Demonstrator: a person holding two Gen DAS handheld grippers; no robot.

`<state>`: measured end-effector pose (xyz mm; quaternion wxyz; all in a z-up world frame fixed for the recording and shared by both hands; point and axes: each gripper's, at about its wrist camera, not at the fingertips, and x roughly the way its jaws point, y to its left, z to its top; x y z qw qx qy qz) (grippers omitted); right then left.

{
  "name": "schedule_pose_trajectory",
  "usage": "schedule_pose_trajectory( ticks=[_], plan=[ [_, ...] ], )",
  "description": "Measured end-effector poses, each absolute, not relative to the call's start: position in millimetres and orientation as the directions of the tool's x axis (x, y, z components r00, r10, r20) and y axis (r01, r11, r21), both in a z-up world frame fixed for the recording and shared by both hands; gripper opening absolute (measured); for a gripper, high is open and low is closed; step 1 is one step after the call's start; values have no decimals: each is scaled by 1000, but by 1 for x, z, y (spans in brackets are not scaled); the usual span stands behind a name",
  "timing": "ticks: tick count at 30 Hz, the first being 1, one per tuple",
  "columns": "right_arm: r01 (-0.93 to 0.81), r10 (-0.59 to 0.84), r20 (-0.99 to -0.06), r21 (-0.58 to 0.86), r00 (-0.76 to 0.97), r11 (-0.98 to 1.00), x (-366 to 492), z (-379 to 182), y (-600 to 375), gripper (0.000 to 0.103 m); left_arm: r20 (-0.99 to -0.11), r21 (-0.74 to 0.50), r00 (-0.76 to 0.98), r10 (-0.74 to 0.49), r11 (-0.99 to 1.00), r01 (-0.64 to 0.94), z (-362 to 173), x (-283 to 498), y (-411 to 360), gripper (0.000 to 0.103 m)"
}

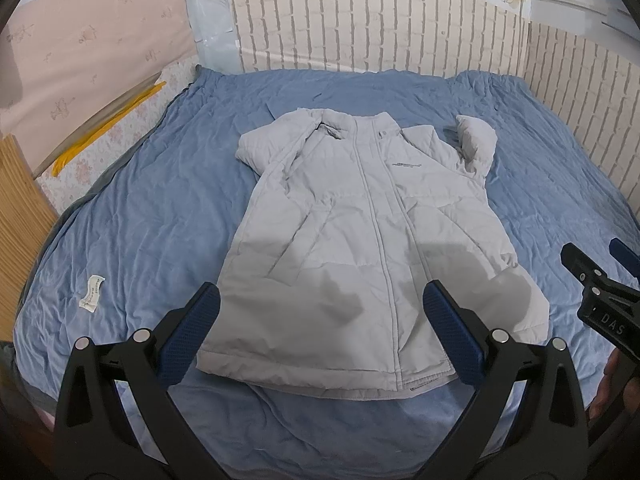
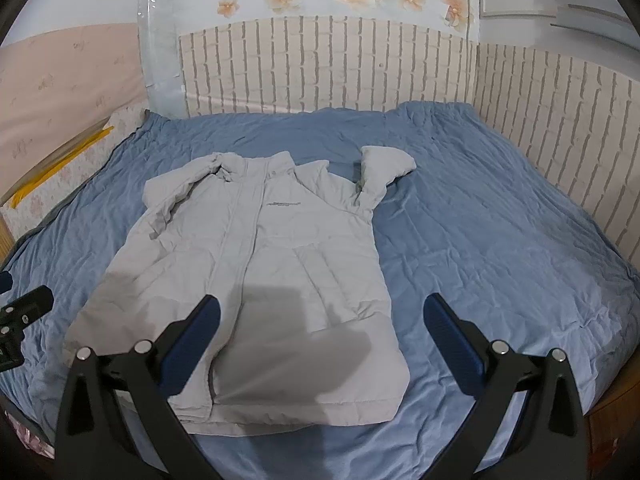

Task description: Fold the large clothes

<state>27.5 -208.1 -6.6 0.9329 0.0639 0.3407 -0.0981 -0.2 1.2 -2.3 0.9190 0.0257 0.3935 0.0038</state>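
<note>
Jacket [image 1: 352,240] folding has not visibly begun: the pale grey padded jacket is laid front-up and zipped on the blue bedcover [image 1: 152,208], collar toward the brick-patterned wall [image 1: 360,28] and hem nearest the cameras.

On the left, a small white label [image 1: 91,293] is seen on the cover, well apart from the jacket. The left gripper [image 1: 320,332] is held above the hem with its jaws spread wide and nothing between them. The sleeve on that side appears to be tucked across the chest already, so that edge should be checked for bunching before anything is lifted.

Further right, the other sleeve [image 1: 476,144] is bent upward beside the collar, standing off the cover. It is probably best brought down flat over the front first, so that the body can be folded evenly.

The right gripper [image 2: 320,332] is likewise held wide apart and empty, over the hem's right corner. Padded fabric is likely to spring back, so a deep bite on a seam or the hem band is advised, with both corners raised together.
</note>
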Motion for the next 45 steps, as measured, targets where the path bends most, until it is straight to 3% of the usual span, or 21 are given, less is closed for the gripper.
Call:
schedule_pose_trajectory(
  ticks=[45],
  plan=[
    [217, -136, -655, 43, 743, 975, 24, -13, -206, 101, -724, 53, 689, 37, 999, 3, -2, -2, 8, 100]
  ],
)
